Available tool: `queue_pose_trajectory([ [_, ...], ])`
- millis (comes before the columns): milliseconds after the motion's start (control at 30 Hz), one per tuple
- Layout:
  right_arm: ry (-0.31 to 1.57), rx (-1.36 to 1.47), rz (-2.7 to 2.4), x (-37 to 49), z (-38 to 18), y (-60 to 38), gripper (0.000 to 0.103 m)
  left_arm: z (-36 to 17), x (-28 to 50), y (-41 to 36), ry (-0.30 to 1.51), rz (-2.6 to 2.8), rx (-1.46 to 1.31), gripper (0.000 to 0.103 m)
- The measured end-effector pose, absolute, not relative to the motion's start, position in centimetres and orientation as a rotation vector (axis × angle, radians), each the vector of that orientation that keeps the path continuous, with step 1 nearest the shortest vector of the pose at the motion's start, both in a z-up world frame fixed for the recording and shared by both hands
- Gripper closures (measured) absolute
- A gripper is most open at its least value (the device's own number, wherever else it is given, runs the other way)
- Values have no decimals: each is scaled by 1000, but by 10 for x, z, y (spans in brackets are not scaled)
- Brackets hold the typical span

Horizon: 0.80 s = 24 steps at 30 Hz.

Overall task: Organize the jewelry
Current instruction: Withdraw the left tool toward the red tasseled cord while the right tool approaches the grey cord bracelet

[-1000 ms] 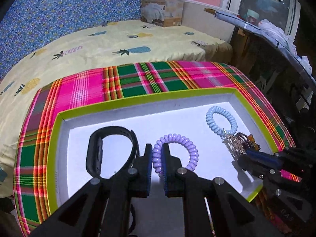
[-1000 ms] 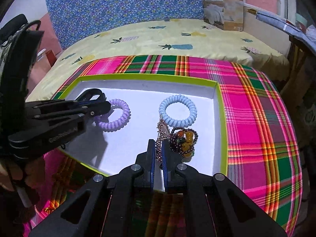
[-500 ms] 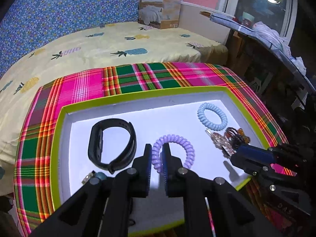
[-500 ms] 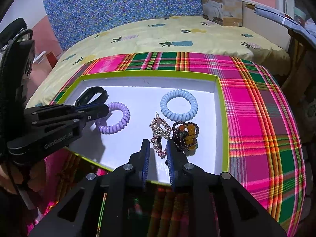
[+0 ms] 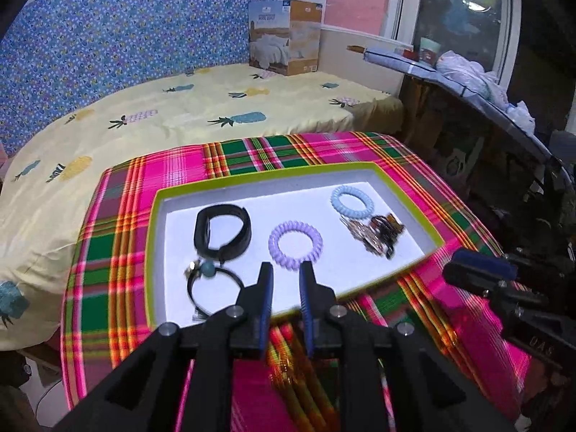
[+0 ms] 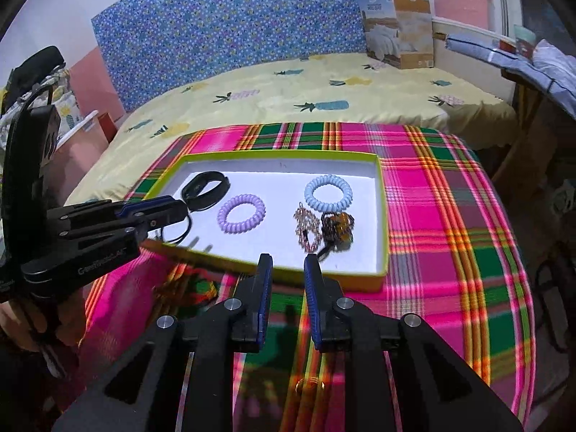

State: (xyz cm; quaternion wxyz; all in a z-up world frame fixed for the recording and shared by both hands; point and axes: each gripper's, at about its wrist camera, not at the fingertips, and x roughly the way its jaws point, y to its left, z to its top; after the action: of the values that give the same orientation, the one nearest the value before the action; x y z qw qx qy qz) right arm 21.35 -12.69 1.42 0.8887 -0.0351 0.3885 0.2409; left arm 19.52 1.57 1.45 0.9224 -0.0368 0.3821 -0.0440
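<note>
A white tray with a green rim (image 5: 151,237) (image 6: 383,216) holds a black watch band (image 5: 201,230) (image 6: 205,187), a purple spiral hair tie (image 5: 273,243) (image 6: 221,216), a pale blue spiral tie (image 5: 336,203) (image 6: 309,194), a brown bead bracelet (image 5: 387,226) (image 6: 336,228), a gold chain piece (image 5: 363,235) (image 6: 306,228) and a black tie with a teal bead (image 5: 208,270). My left gripper (image 5: 286,270) (image 6: 154,212) hovers over the tray's near edge, its jaws opening with nothing between them. My right gripper (image 6: 288,262) (image 5: 478,270) stands just short of the tray's near rim, jaws slightly apart and empty.
The tray rests on a pink and green plaid cloth (image 6: 450,216) over a small table. Behind it lies a bed with a yellow pineapple sheet (image 5: 180,115) and a cardboard box (image 5: 284,36). A cluttered shelf (image 5: 468,72) runs along the right side.
Both grippers have drawn back and up from the tray and their jaws have parted. The purple tie and the gold chain piece now lie free in the tray.
</note>
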Motion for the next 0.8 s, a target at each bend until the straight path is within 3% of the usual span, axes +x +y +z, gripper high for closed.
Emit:
queue_pose_trajectory([
  [800,762,-63,487,102,20,-154,85,27,60,12,730,-84,-91,88],
])
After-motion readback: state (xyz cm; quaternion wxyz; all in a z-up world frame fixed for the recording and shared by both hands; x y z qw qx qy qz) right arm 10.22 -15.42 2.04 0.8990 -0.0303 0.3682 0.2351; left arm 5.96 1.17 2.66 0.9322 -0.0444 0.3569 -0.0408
